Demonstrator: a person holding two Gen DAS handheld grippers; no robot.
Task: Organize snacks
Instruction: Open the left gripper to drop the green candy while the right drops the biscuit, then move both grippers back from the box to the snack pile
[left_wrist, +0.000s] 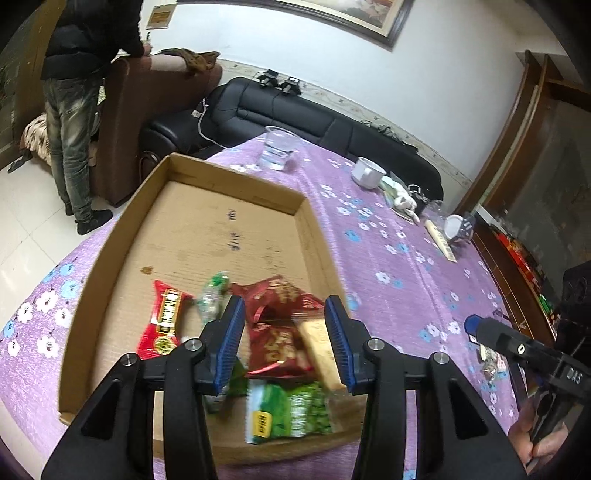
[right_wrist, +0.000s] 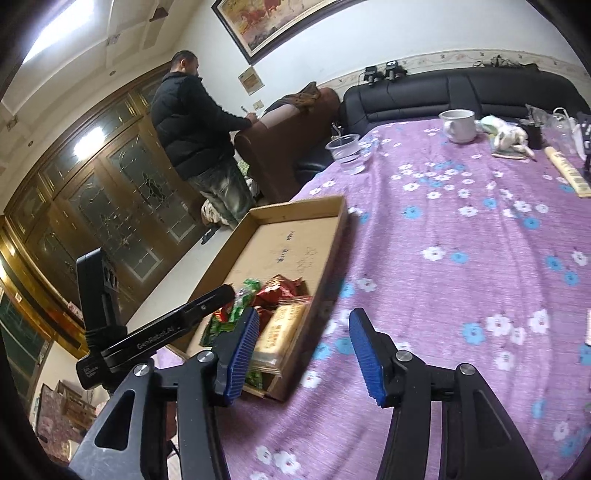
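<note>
Snack packets (left_wrist: 273, 332) mostly piled at near end of the cardboard tray (left_wrist: 236, 173) — left gripper (left_wrist: 284, 343) above the tray and right gripper (right_wrist: 303, 347) beside it both spread, empty — few wrappers (left_wrist: 491, 363) left just outside it.

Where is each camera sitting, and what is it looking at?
Left wrist: sits on the left tongs, looking down into the cardboard tray of snack packets; the right tongs and a hand show at right.
Right wrist: sits on the right tongs, facing the purple tablecloth; the left tongs show at left.
Both share: tray, plastic cup, white mug.
</note>
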